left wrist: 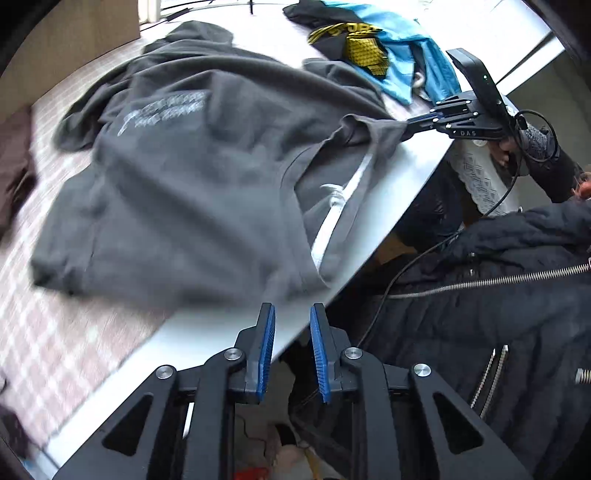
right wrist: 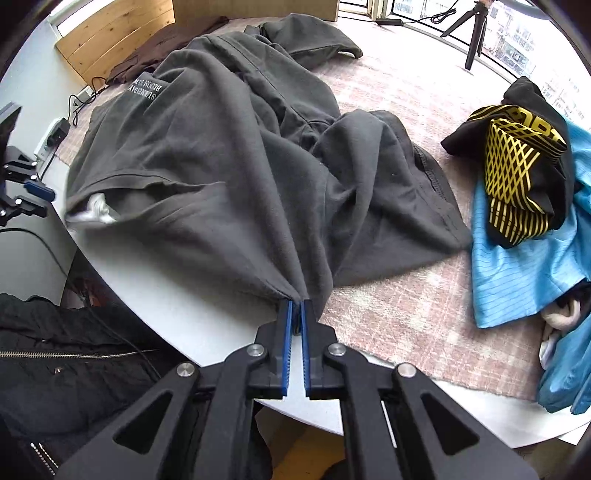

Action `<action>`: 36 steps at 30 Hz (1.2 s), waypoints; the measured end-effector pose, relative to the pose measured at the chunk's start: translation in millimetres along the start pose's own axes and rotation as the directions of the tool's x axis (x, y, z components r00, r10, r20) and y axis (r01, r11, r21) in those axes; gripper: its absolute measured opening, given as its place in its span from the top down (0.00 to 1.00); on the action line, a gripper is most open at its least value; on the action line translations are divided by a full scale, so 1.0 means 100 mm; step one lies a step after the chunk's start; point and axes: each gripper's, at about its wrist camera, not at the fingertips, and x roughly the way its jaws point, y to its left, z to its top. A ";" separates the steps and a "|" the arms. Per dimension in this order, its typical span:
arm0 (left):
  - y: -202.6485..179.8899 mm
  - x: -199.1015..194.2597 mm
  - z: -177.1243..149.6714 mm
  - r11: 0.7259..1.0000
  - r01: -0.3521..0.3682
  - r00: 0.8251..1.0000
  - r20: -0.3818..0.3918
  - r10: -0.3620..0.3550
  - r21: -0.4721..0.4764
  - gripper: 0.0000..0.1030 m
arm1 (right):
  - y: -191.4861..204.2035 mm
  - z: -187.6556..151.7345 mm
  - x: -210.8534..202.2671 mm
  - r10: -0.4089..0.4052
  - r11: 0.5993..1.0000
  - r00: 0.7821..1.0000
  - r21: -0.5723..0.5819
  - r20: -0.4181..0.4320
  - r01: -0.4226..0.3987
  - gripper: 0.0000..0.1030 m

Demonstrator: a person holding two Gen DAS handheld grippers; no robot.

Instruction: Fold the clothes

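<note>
A dark grey T-shirt (left wrist: 192, 177) with pale lettering lies crumpled on the table, its white inner neck tape showing. In the right wrist view the same T-shirt (right wrist: 229, 155) stretches away from my right gripper (right wrist: 297, 302), which is shut on a bunched bit of its edge near the table's front rim. The left wrist view shows that right gripper (left wrist: 408, 129) pinching the shirt's corner. My left gripper (left wrist: 292, 308) stands open just off the shirt's near edge, above the table's rim, with nothing between its blue pads. It also shows at the far left as the left gripper (right wrist: 33, 184).
A pink checked cloth (right wrist: 406, 325) covers the white table (left wrist: 399, 177). A black-and-yellow garment (right wrist: 517, 177) on blue clothes (right wrist: 517, 280) lies to the right. A brown garment (left wrist: 14, 166) sits at the left. A person's black jacket (left wrist: 498, 295), a tripod (right wrist: 474, 33), a power strip (right wrist: 51, 136).
</note>
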 end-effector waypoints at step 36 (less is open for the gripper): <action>0.20 -0.55 0.63 0.896 -0.235 0.972 0.112 0.207 0.378 0.98 | 0.28 -0.07 -0.76 0.001 0.992 1.000 -0.123 0.014 0.001 0.65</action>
